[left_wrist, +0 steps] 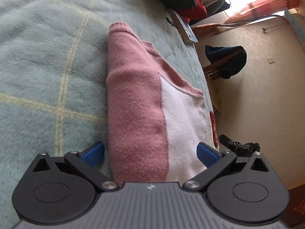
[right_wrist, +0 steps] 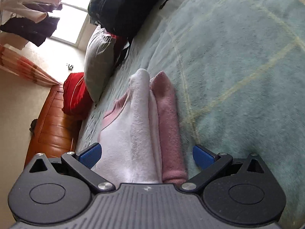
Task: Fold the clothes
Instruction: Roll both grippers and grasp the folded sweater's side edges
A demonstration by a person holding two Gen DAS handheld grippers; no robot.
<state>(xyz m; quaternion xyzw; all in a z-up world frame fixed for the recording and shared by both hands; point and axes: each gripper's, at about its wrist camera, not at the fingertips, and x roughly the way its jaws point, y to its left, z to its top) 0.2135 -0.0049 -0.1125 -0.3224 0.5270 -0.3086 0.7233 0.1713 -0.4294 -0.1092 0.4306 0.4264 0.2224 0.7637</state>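
Left wrist view: left tool [left_wrist: 150, 155] body hides the sweater's [left_wrist: 137, 103] near end.

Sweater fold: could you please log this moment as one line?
sweater: folded on blanket | left gripper: open, straddling it | right gripper: open, straddling it

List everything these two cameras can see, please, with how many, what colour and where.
sweater: one, pink and white, folded on the blanket, between both grippers' open fingers
blanket: one, pale green with cream lines, covering the bed
pillow: one, grey, at the bed's edge
red bundle: one, beside the pillow
black bag: one, at the bed's far end
wooden bed frame: one, orange-brown
left gripper: black, blue pads, open
right gripper: black, blue pads, open
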